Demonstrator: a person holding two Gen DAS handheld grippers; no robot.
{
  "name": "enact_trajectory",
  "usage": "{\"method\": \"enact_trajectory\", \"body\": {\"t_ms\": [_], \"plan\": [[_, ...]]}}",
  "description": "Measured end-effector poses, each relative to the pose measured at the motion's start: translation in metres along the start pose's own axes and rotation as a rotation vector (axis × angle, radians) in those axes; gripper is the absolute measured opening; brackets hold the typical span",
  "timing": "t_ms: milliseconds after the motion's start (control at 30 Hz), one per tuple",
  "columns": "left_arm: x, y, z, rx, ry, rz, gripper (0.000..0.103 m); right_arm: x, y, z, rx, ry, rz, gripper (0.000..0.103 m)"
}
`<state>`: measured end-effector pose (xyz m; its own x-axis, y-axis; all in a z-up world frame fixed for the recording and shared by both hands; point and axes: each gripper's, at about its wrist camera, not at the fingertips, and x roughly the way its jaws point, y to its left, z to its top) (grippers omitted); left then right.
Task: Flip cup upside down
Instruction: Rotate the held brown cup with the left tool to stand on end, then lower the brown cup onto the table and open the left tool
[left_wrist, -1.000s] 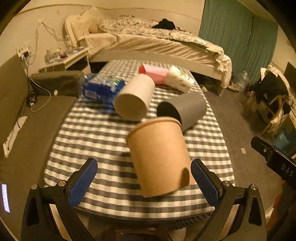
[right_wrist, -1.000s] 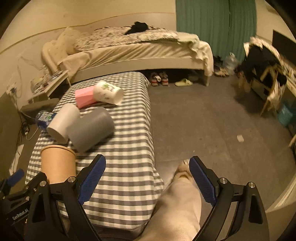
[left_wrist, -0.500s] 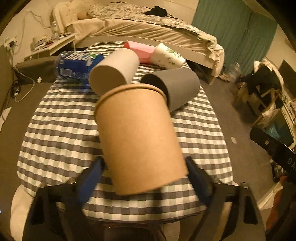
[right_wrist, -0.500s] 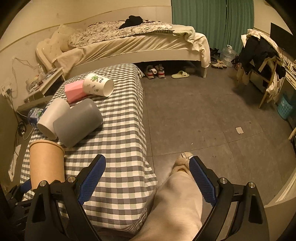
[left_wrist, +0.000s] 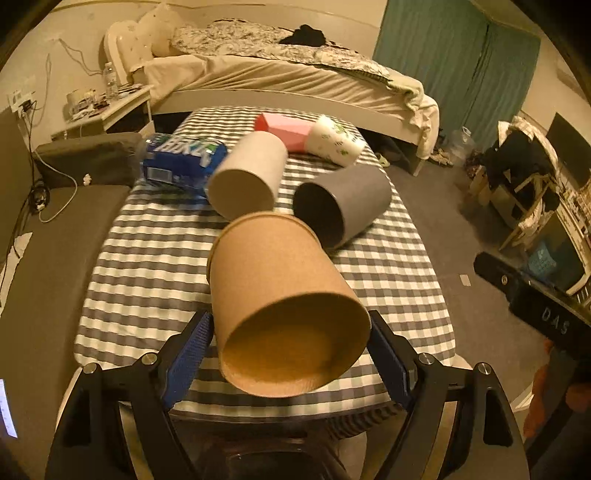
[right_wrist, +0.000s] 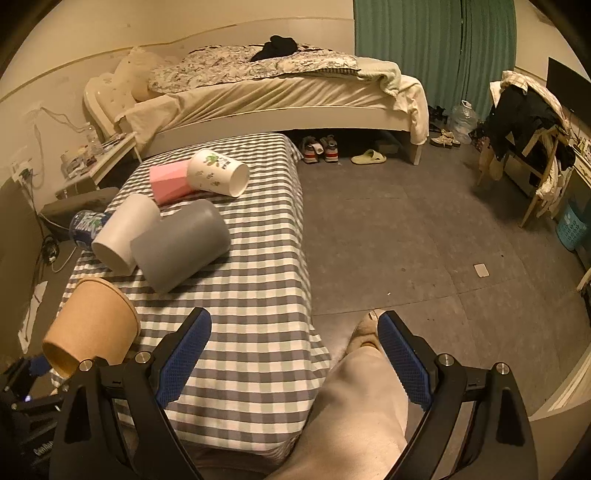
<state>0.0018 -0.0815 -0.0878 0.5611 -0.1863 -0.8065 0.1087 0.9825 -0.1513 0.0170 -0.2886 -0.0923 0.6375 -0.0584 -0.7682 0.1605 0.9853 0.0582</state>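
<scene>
My left gripper (left_wrist: 291, 356) is shut on a brown paper cup (left_wrist: 280, 302). The cup is held above the near end of the checked table (left_wrist: 155, 266), tilted with its base toward the camera and its rim pointing away. The cup also shows at the lower left of the right wrist view (right_wrist: 90, 326), lifted off the cloth and tilted. My right gripper (right_wrist: 293, 356) is open and empty, off the table's right edge above the person's leg (right_wrist: 362, 406).
A white cup (left_wrist: 245, 175), a grey cup (left_wrist: 343, 203), a patterned cup (left_wrist: 334, 140), a pink box (left_wrist: 284, 127) and a blue bottle (left_wrist: 181, 160) lie on the table behind. A bed (right_wrist: 280, 96) stands beyond. Grey floor (right_wrist: 406, 229) lies to the right.
My left gripper closed on the brown cup, lifted it and tipped it, so its base now faces the camera. The right gripper stayed open and hardly moved.
</scene>
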Motion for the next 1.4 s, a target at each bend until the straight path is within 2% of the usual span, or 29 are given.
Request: {"method": "enact_trajectory", "body": {"t_ms": [167, 267, 467, 700, 833, 967, 1067, 1267, 1400], "plan": [[-0.001, 0.014, 0.009, -0.035, -0.004, 0.019, 0.084, -0.006, 0.006, -0.001, -0.015, -0.01, 0.002, 0.092], [0.008, 0.021, 0.016, -0.041, -0.001, 0.055, 0.081, -0.007, 0.005, -0.001, -0.011, -0.012, 0.001, 0.092], [0.023, 0.034, 0.027, -0.078, -0.006, 0.043, 0.081, -0.005, 0.003, -0.002, -0.004, -0.002, -0.003, 0.092], [0.041, 0.031, 0.033, -0.049, 0.012, 0.048, 0.077, 0.002, 0.008, -0.002, -0.012, 0.015, 0.002, 0.092], [0.04, 0.029, 0.033, -0.032, -0.006, 0.046, 0.077, 0.005, 0.013, -0.001, -0.023, 0.021, 0.001, 0.092], [0.033, 0.033, 0.033, -0.035, -0.032, 0.039, 0.078, 0.007, 0.016, 0.001, -0.024, 0.022, 0.004, 0.092], [0.026, 0.037, 0.033, -0.043, -0.035, 0.052, 0.087, 0.003, 0.02, 0.004, -0.03, 0.014, 0.008, 0.092], [0.0, 0.044, 0.028, -0.032, -0.064, 0.08, 0.087, -0.014, 0.032, 0.01, -0.052, -0.022, 0.019, 0.092], [-0.029, 0.047, 0.025, -0.015, -0.125, 0.095, 0.087, -0.031, 0.043, 0.012, -0.07, -0.057, 0.033, 0.092]]}}
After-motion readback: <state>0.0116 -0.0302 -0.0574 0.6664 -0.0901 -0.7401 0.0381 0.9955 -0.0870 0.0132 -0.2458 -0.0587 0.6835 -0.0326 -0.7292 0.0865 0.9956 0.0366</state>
